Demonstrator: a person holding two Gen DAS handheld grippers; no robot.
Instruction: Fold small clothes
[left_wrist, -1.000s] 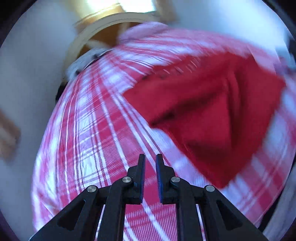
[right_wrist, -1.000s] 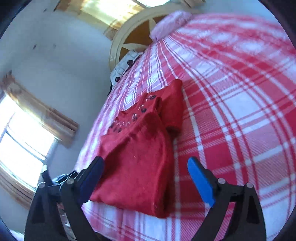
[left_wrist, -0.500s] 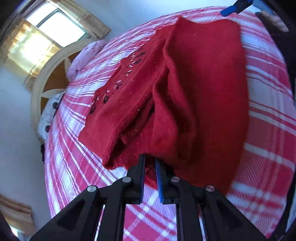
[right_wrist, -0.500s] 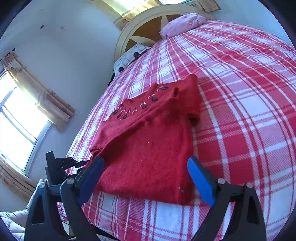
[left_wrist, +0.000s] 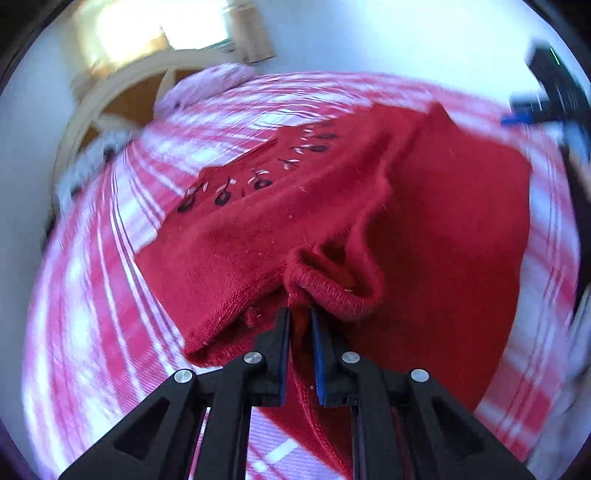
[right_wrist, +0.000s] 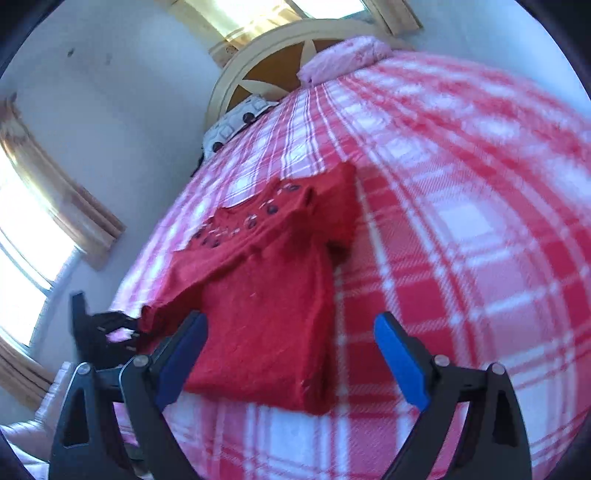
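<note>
A red knit sweater (left_wrist: 258, 240) with dark embroidered cherries at the neck lies on the red-and-white plaid bed (left_wrist: 92, 295). My left gripper (left_wrist: 298, 318) is shut on its sleeve. The ribbed cuff (left_wrist: 332, 291) bunches just past the fingertips, and red knit runs down between the fingers. In the right wrist view the sweater (right_wrist: 258, 295) lies partly folded near the bed's left edge. My right gripper (right_wrist: 290, 321) hangs open over the sweater's near end, its blue pads wide apart and nothing between them. The left gripper (right_wrist: 103, 328) shows at the sweater's left corner.
A cream arched headboard (right_wrist: 258, 48) stands at the far end, with a pink pillow (right_wrist: 343, 55) and a spotted pillow (right_wrist: 236, 122) by it. Curtained windows (right_wrist: 22, 236) line the left wall. The plaid cover (right_wrist: 461, 221) stretches wide to the right of the sweater.
The left wrist view has swung across the bed toward the sweater, and the sleeve cuff now bunches at the left fingertips. The right gripper stays open in nearly the same spot.
</note>
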